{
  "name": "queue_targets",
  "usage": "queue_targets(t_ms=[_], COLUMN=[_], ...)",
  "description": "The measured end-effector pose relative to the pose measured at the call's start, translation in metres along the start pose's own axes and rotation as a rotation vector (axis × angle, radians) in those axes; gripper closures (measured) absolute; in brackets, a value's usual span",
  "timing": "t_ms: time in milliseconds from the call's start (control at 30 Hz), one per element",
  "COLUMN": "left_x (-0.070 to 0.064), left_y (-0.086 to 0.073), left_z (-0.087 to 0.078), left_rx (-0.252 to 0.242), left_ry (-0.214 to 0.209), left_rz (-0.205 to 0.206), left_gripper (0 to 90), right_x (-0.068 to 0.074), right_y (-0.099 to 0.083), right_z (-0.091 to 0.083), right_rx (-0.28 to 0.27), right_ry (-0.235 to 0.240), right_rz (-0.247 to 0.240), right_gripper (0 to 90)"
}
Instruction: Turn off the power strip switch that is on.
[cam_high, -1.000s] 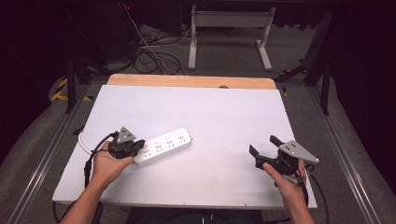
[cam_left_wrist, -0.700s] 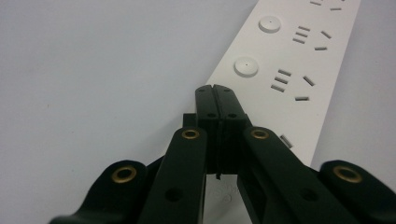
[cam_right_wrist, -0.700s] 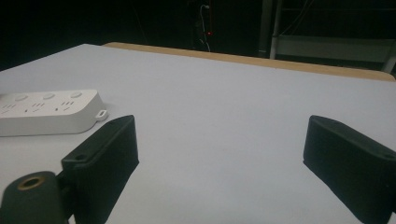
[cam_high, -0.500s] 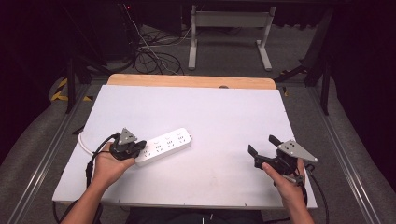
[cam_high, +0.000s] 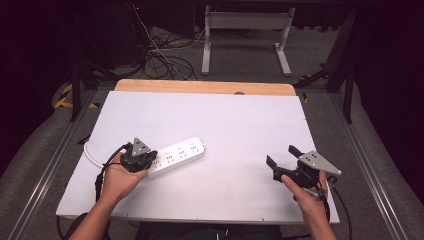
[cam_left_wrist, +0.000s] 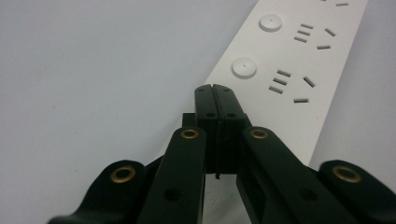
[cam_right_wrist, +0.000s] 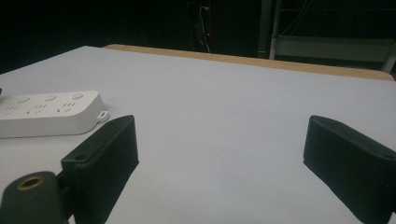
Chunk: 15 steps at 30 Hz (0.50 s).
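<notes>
Hands come in from the near edge of the desk (cam_high: 235, 125), each one holding a gripper. Taking the white power strip (cam_high: 176, 155) as the landmark, the left gripper (cam_high: 141, 156) sits at the near-left end of it, and the left hand (cam_high: 117, 176) is just behind that end, closer to the person. In the left gripper view, the fingers (cam_left_wrist: 218, 100) are pressed together with nothing between them, and their tips rest over the top face of the power strip (cam_left_wrist: 280, 93), just short of a round button and its group of slots; whether the tips touch the plastic I cannot tell. The right gripper (cam_high: 283, 156) is well apart from the strip, far to its right and a little nearer to the person, held by the right hand (cam_high: 307, 200) above the white desk surface. Its fingers (cam_right_wrist: 105, 154) are spread wide and hold nothing; in the right gripper view the strip (cam_right_wrist: 49, 114) lies at the left, with bare desk between. The strip itself lies flat on the left half of the desk, its long side slanted so that its far end points to the right and away. A white cord (cam_high: 90, 155) leaves its near-left end and curves toward the left desk edge. Beyond the strip, the white cover ends and a wooden edge (cam_high: 205, 86) of the desk shows, and behind that are a metal stand (cam_high: 245, 35) and loose cables (cam_high: 160, 55) on the floor.
</notes>
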<state>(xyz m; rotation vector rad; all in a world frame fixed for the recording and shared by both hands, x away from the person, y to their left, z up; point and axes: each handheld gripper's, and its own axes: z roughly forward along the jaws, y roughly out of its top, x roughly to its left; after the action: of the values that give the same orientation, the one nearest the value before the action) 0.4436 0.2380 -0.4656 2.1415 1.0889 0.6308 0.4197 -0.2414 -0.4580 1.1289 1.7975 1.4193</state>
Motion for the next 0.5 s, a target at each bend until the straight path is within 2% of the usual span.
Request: queue_targets(t_ms=[167,300,367,500], left_x=[0.0023,0.0016,0.0019,0.0034], left_y=[-0.0006,-0.0004,-0.0008,-0.0010], left_z=[-0.0002,-0.0006,-0.0011,-0.0012], left_rx=[-0.003,0.003,0.004,0.004], left_ry=[-0.013,-0.008,-0.012,-0.023], left_rz=[-0.022,-0.011,-0.027,-0.029], left_gripper=[90.0,90.0,90.0,90.0], right_x=[0.0005,0.0008,0.0008,0.0007], right_y=[-0.0001,0.0001,0.0000,0.0001], right_z=[0.0008,0.0008,0.0006,0.0002], right_rx=[0.001,0.001,0.000,-0.001], right_ry=[0.005,0.003,0.003,0.003], right_rz=[-0.005,-0.003,-0.002,-0.001], right_gripper=[10.5,10.6,10.6,10.5])
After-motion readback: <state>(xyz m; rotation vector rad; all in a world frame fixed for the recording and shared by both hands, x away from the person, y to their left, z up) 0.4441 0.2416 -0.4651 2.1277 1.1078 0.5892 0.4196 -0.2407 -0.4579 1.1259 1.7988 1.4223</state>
